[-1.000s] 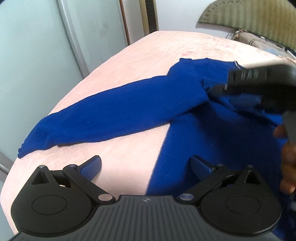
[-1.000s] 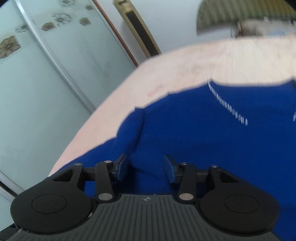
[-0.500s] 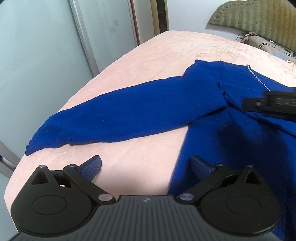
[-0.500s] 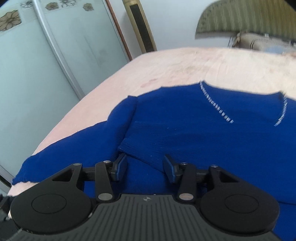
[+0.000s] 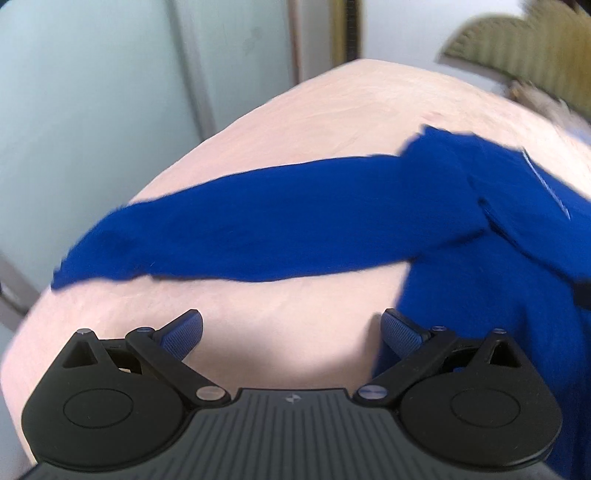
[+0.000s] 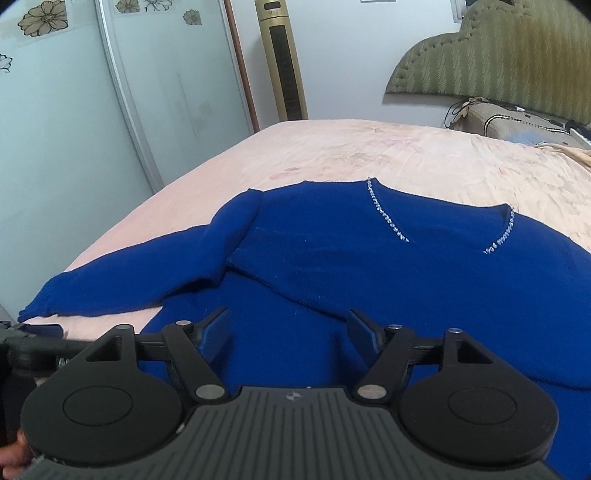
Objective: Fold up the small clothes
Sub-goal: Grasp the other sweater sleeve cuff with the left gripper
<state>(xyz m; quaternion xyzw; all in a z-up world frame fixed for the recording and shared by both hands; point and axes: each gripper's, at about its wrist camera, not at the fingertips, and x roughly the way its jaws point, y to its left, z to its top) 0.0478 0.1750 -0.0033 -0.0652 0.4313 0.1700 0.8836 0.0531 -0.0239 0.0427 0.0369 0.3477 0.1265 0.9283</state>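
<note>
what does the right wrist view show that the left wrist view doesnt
Only the right wrist view shows the sweater's beaded neckline sharply, the gold tower fan by the wall, the flower decals on the sliding door, and the right gripper, its jaws opening with nothing pinched between them.

Only the left wrist view shows the left gripper, jaws wide over bare pink bedsheet; this view is blurred.

Both show the blue sweater lying on the bed with one sleeve stretched out sideways, plus the green headboard.
</note>
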